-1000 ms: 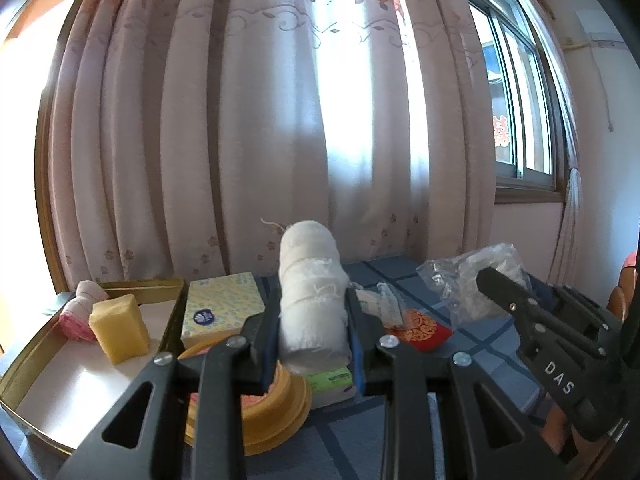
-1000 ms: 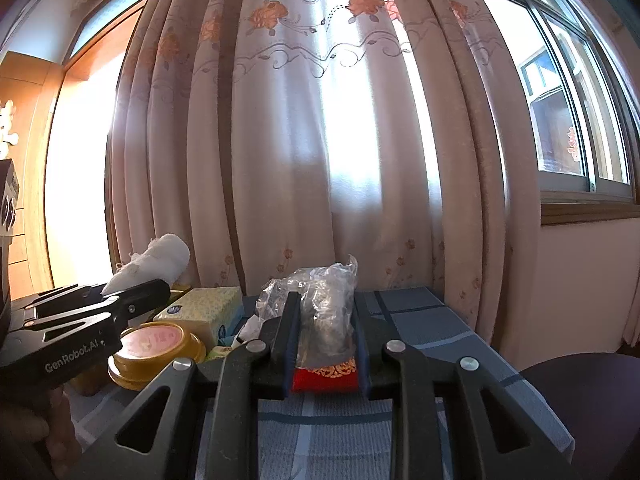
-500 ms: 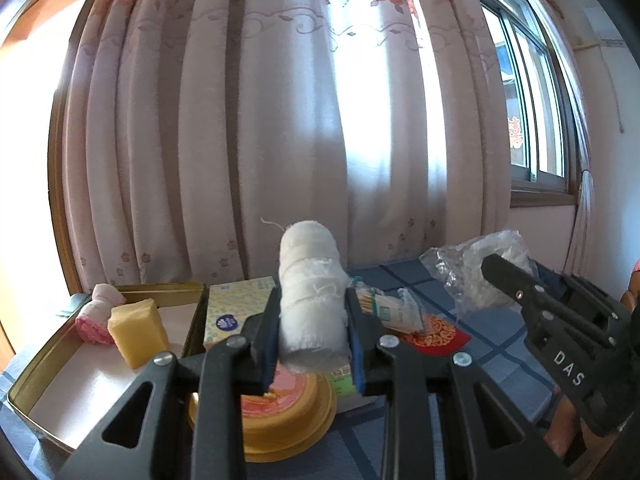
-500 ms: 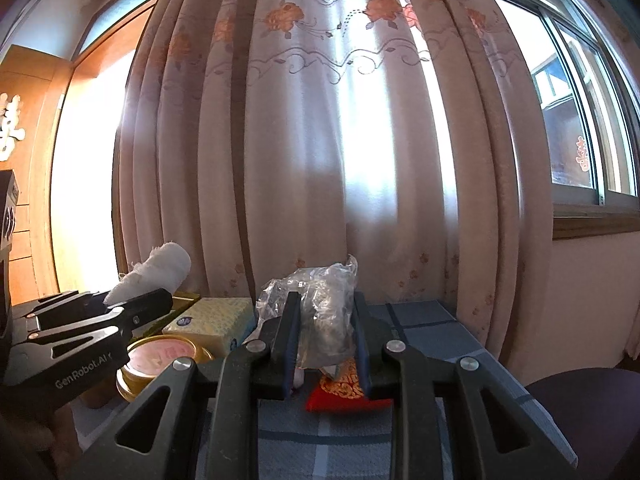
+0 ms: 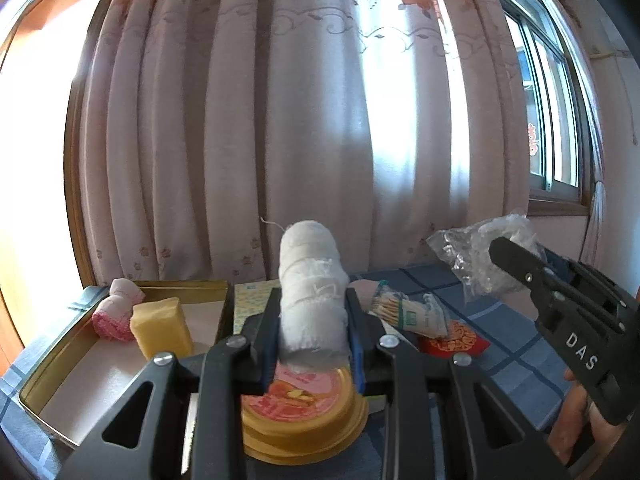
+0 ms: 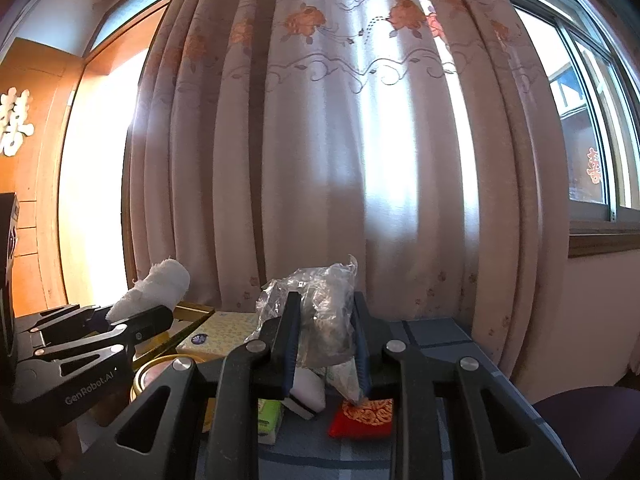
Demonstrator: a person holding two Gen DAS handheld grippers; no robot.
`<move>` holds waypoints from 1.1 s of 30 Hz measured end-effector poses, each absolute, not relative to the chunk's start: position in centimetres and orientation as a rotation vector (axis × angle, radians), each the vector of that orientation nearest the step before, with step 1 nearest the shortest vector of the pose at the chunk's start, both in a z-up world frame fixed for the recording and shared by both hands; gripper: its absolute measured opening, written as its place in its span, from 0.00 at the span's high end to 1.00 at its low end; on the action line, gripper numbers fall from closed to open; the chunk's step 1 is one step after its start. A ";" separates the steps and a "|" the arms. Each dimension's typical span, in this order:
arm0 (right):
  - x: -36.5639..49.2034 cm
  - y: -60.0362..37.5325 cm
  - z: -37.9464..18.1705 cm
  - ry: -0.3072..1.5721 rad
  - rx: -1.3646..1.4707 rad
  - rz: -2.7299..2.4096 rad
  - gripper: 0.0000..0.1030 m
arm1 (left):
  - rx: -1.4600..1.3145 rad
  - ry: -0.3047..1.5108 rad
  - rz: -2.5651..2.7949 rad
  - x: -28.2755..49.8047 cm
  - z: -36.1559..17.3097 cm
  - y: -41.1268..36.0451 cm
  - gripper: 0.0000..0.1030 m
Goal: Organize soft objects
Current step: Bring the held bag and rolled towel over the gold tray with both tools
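Note:
My left gripper [image 5: 313, 300] is shut on a white rolled towel [image 5: 312, 280] and holds it above the table, over a round yellow tin [image 5: 304, 412]. The towel also shows in the right wrist view [image 6: 154, 288]. My right gripper [image 6: 325, 320] is shut on a clear plastic bag [image 6: 320, 308] and holds it in the air; the bag shows at the right of the left wrist view [image 5: 476, 256]. A gold tray [image 5: 60, 360] at the left holds a pink rolled cloth [image 5: 114, 312] and a yellow sponge [image 5: 160, 328].
A yellow tissue box [image 6: 224, 334] lies beside the tray. A cotton swab pack [image 5: 408, 312], a red embroidered pouch [image 6: 366, 418], a green packet [image 6: 268, 420] and a white pad [image 6: 306, 394] lie on the blue checked tablecloth [image 5: 512, 344]. Curtains [image 5: 320, 120] hang behind the table.
Both grippers have risen, each keeping its hold. The table objects sit lower in both views than one second ago.

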State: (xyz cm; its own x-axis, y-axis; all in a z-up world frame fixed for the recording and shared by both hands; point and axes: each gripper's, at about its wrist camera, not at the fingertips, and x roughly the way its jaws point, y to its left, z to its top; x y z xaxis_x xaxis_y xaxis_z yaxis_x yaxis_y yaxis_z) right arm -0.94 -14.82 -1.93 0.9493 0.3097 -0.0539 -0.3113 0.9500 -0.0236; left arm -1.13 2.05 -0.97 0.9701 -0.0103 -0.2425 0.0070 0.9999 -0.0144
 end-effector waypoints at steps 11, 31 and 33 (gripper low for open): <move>-0.7 -11.9 -1.0 0.043 -0.063 0.362 0.75 | -0.051 0.251 0.036 -1.1 -0.5 4.5 0.74; -0.2 -6.1 -0.2 0.053 -0.103 0.461 0.75 | -0.091 0.249 0.138 -1.4 -0.4 9.6 0.74; -0.1 -5.5 -0.2 0.058 -0.105 0.471 0.75 | -0.095 0.254 0.150 -1.4 -0.5 10.1 0.74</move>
